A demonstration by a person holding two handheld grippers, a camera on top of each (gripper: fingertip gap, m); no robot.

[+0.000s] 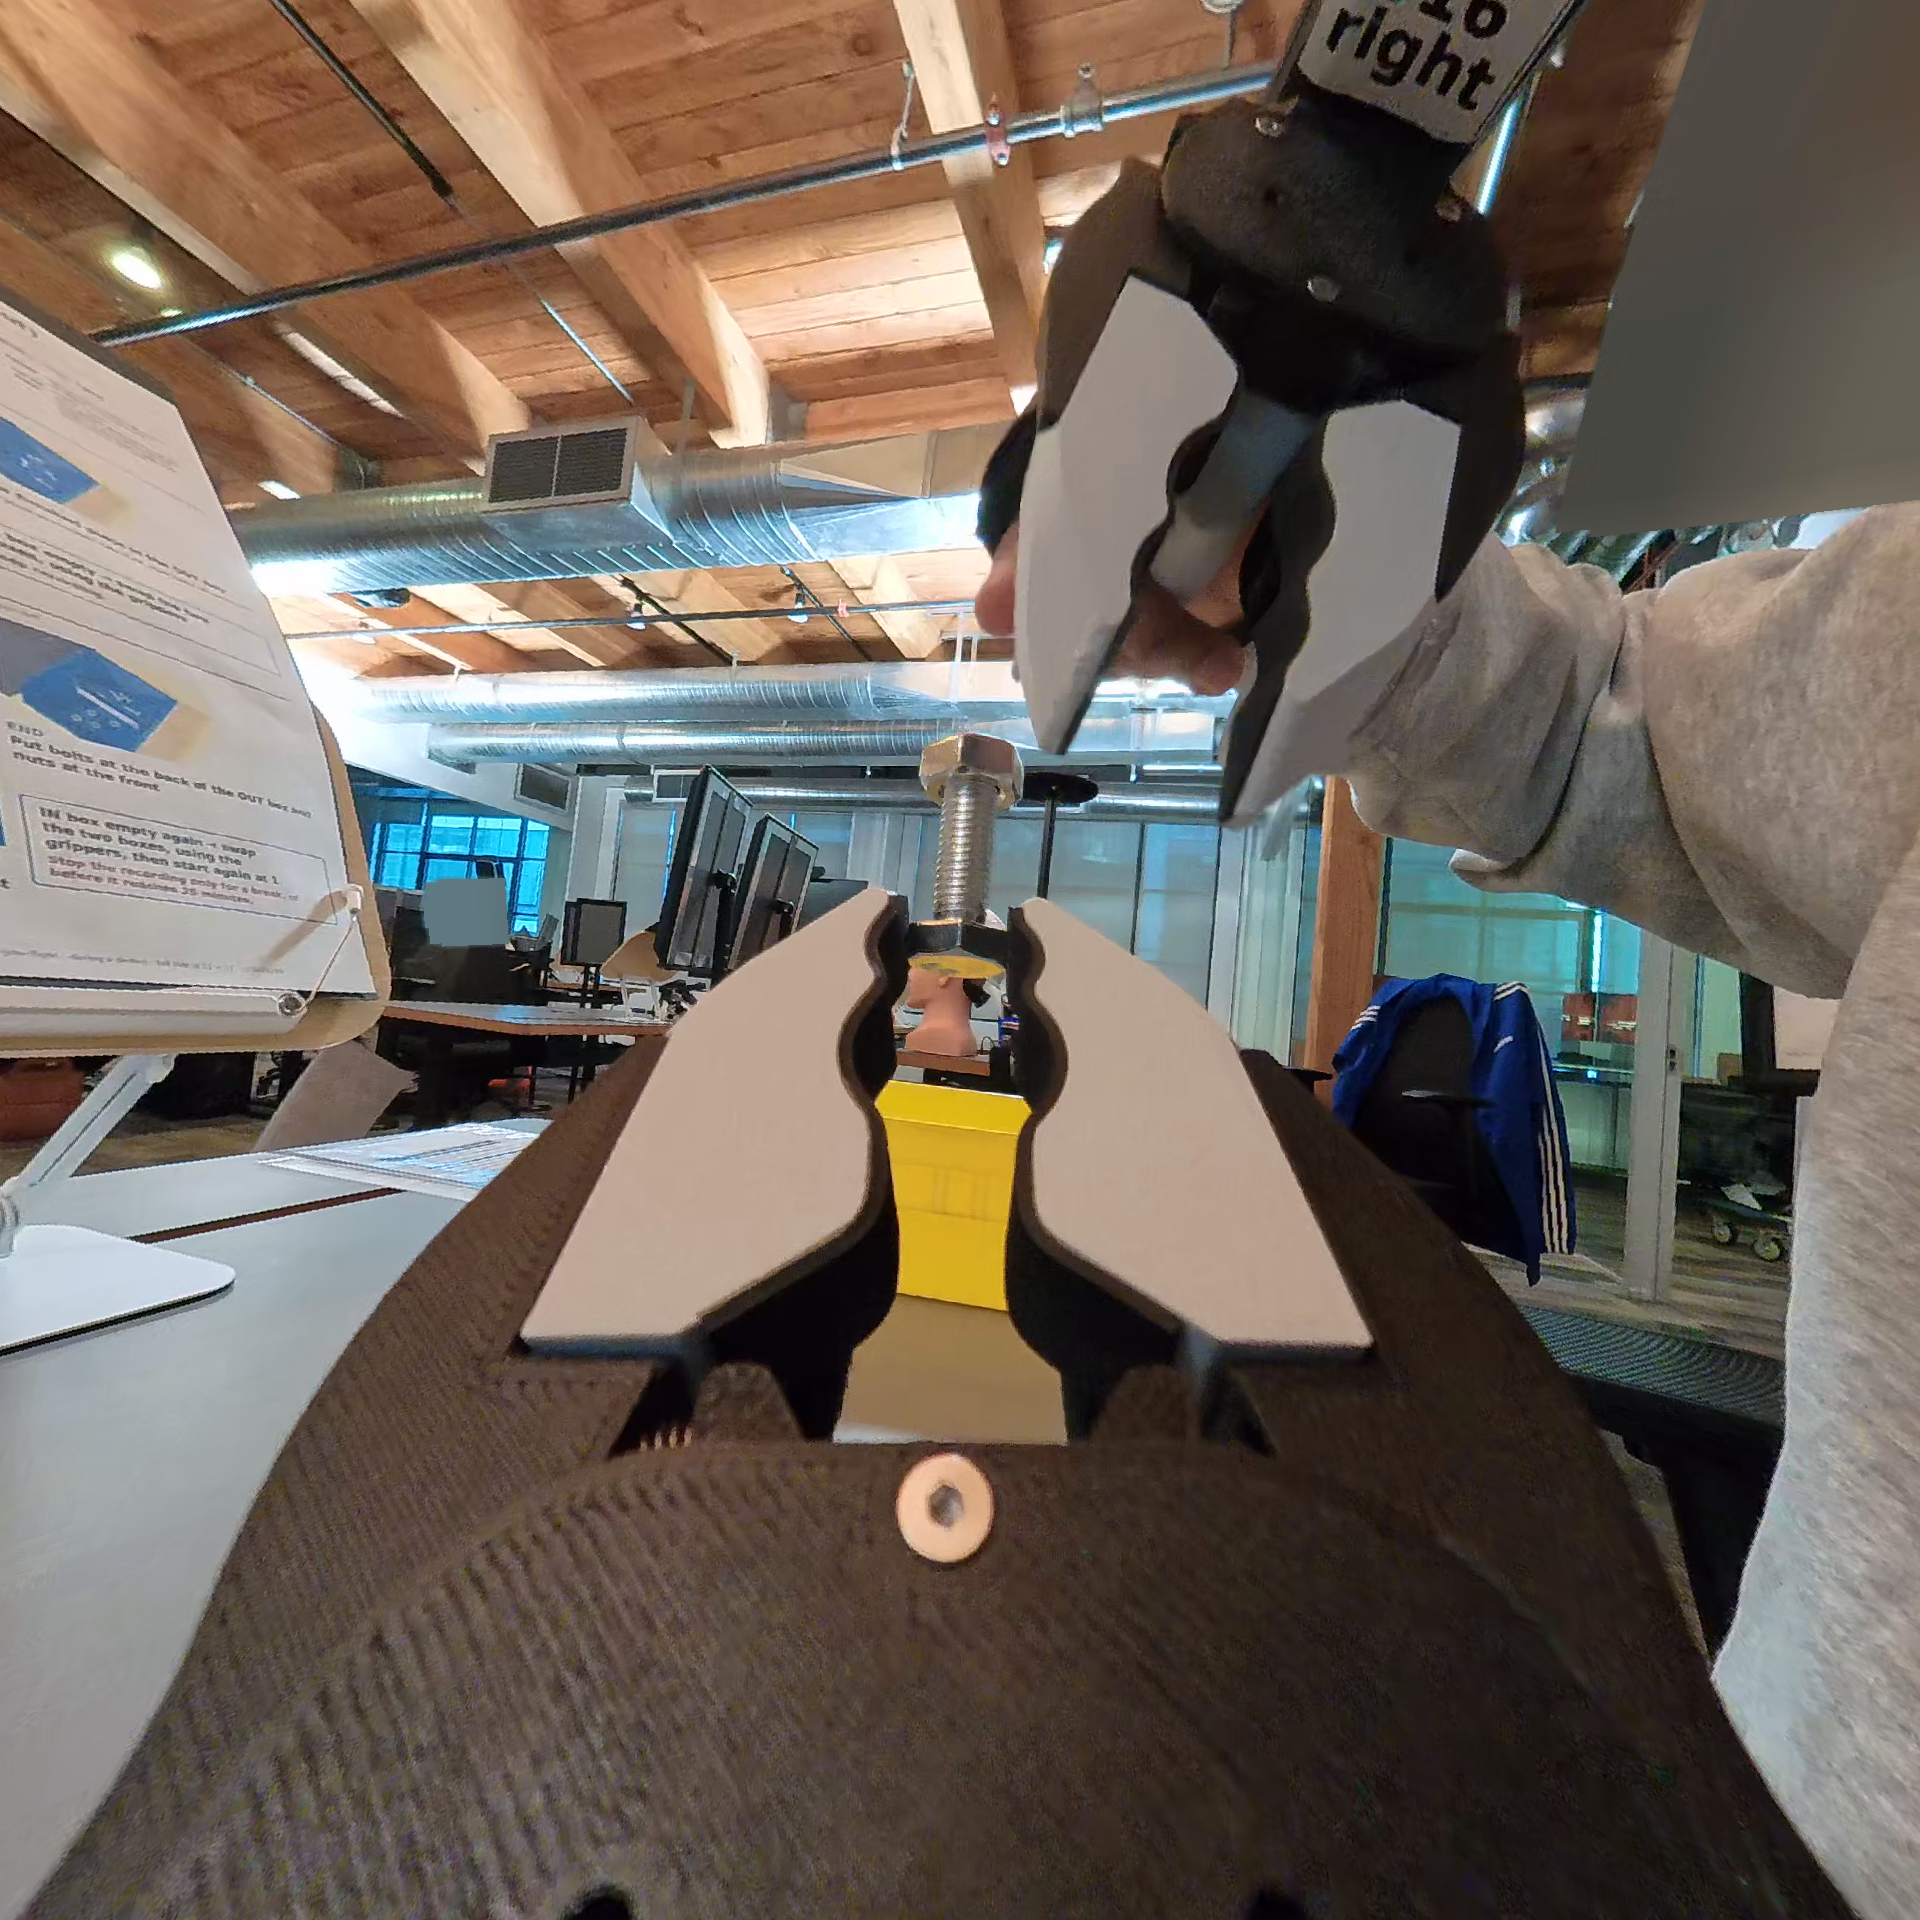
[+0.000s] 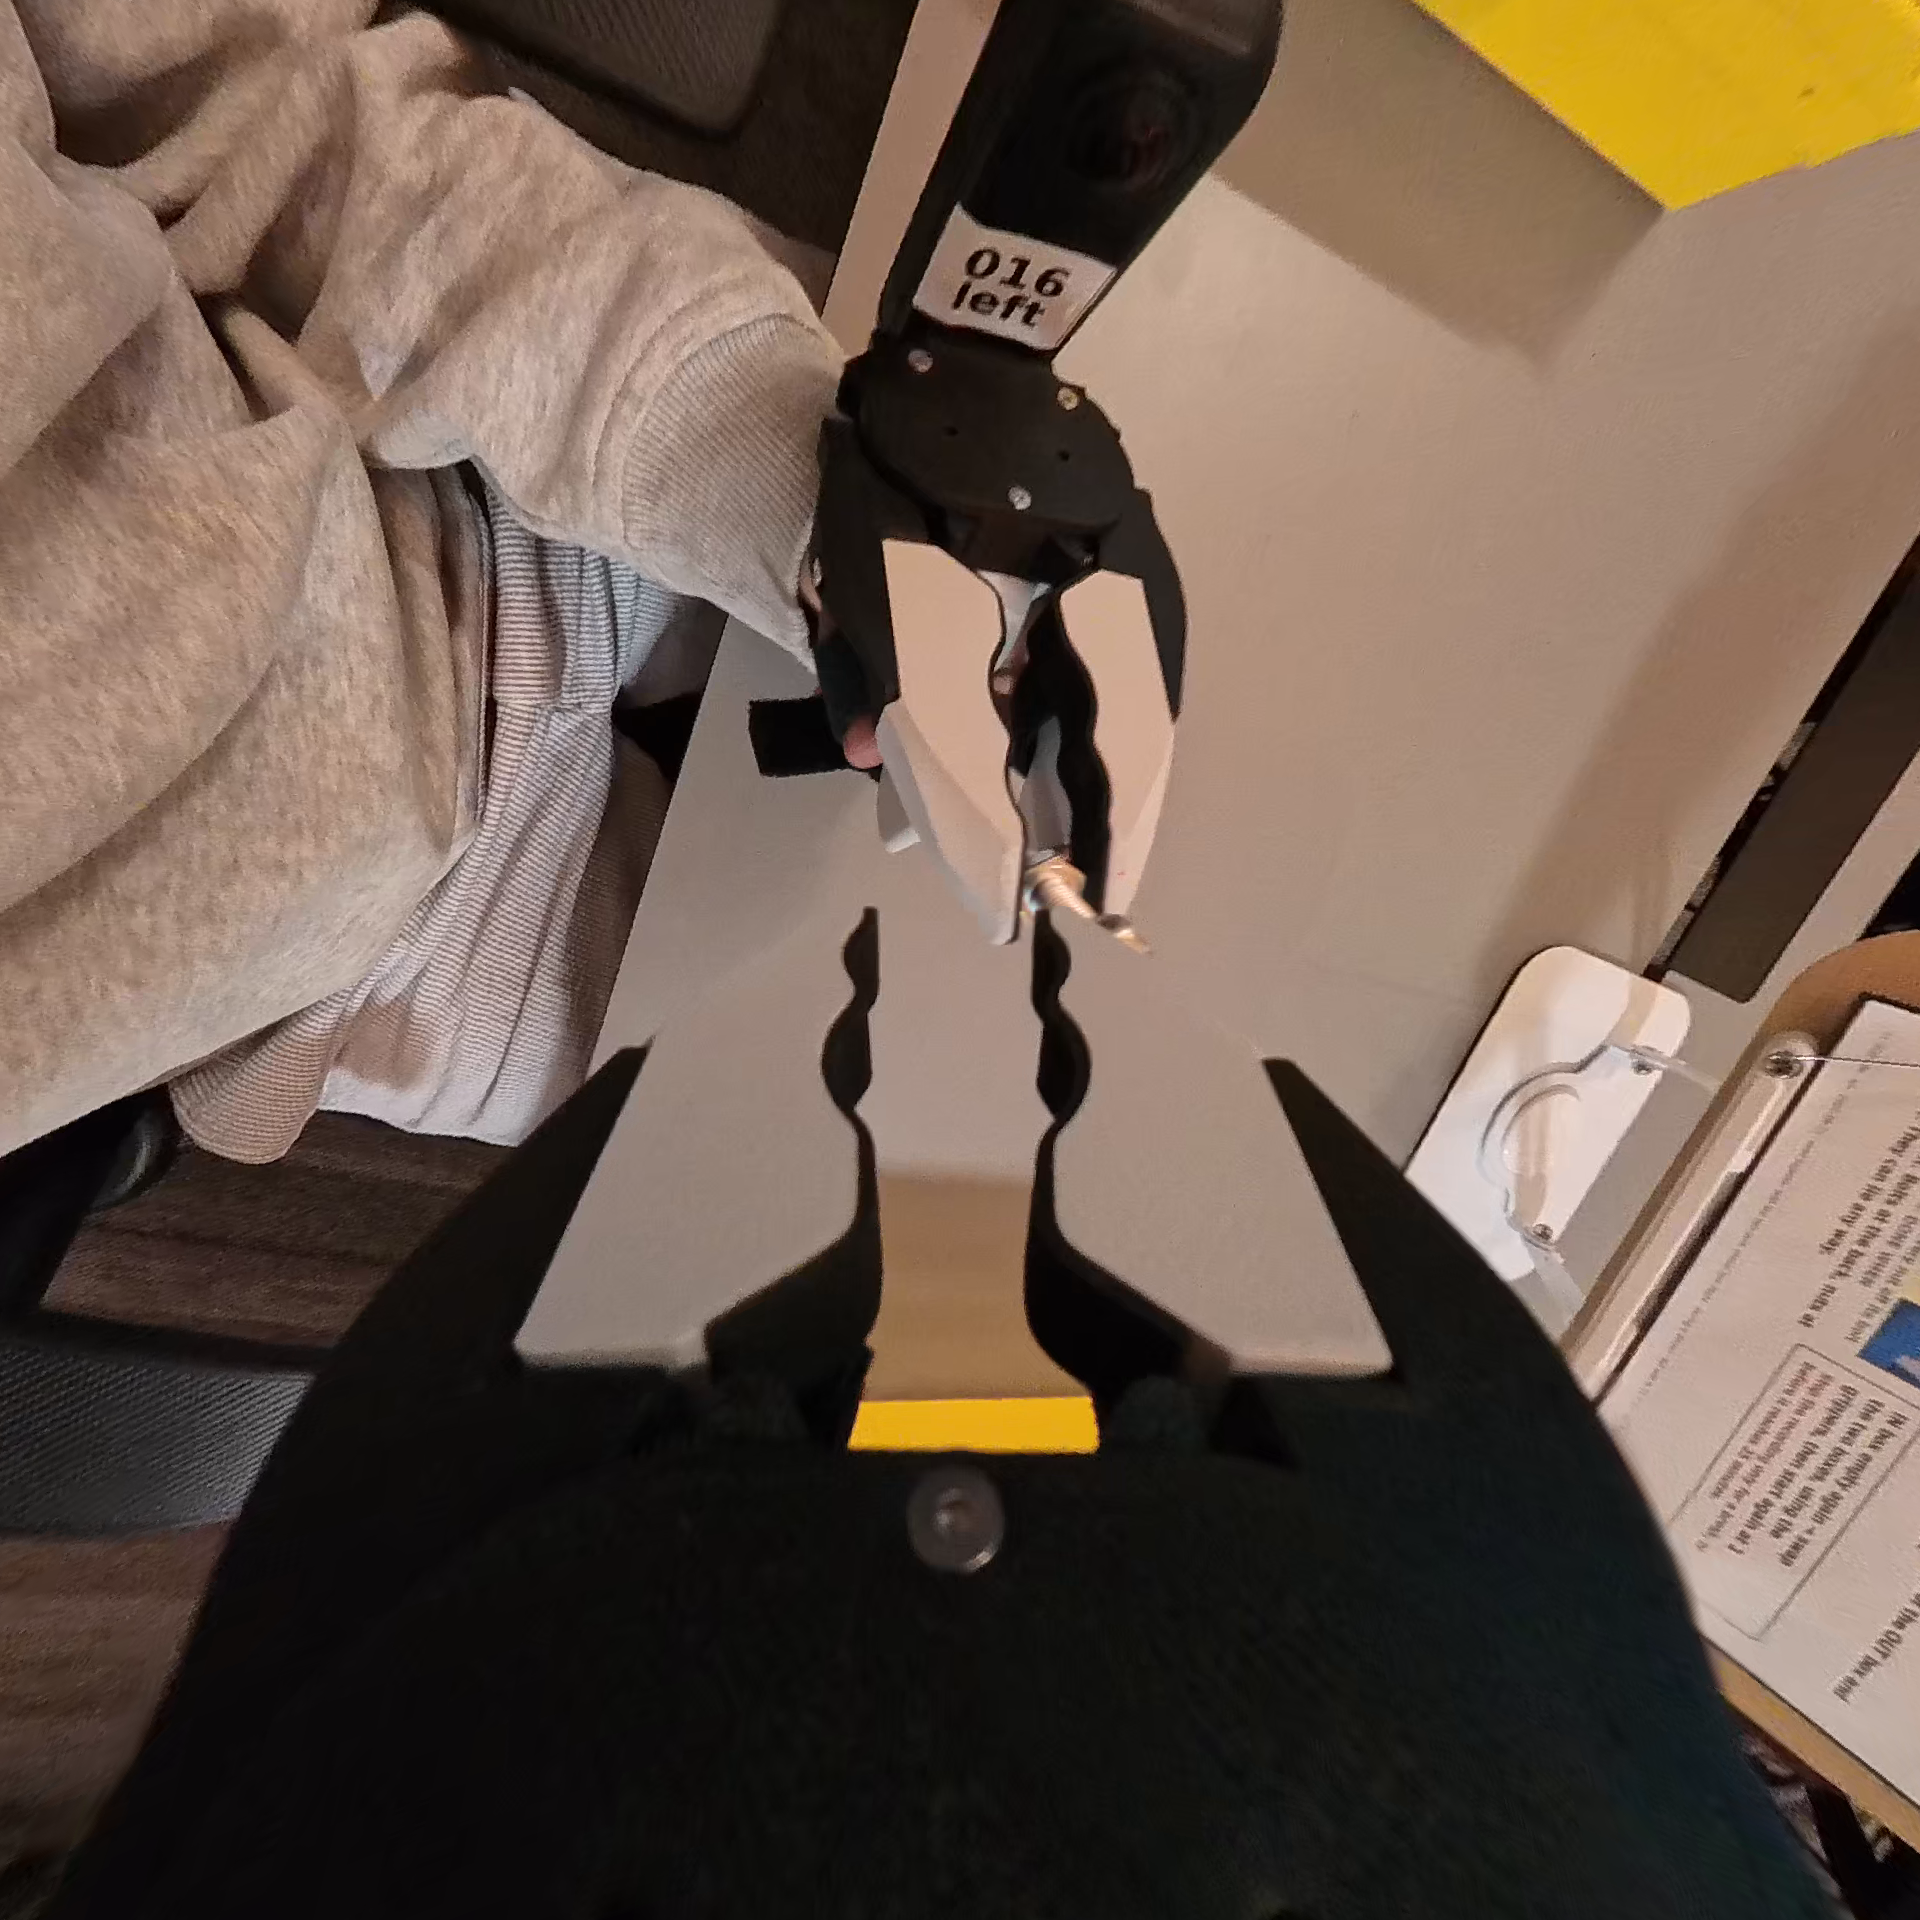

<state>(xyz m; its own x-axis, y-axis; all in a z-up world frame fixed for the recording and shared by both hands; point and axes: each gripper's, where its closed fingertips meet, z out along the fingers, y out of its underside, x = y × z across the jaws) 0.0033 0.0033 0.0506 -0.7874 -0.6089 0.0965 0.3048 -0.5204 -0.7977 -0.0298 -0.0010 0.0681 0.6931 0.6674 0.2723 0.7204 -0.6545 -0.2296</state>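
My left gripper (image 1: 958, 914) is shut on the head of a steel bolt (image 1: 966, 857) and holds it upright above the table. A hex nut (image 1: 971, 769) sits on the bolt's upper end. My right gripper (image 1: 1153, 769) reaches down from the upper right, open and empty, with its fingertips just right of the nut and not touching it. In the right wrist view my right gripper (image 2: 954, 920) is open, and the left gripper (image 2: 1060, 883) is just beyond it holding the bolt (image 2: 1070, 902), with the nut (image 2: 1127, 940) sticking out to the right.
A yellow box (image 1: 951, 1174) stands on the white table (image 1: 156, 1455) behind my left fingers. It also shows in the right wrist view (image 2: 1662, 83). A sheet on a stand (image 1: 156, 675) is at the left. A grey sleeve (image 1: 1662, 779) fills the right. The left gripper's tips are roughly 4 cm from the right gripper's.
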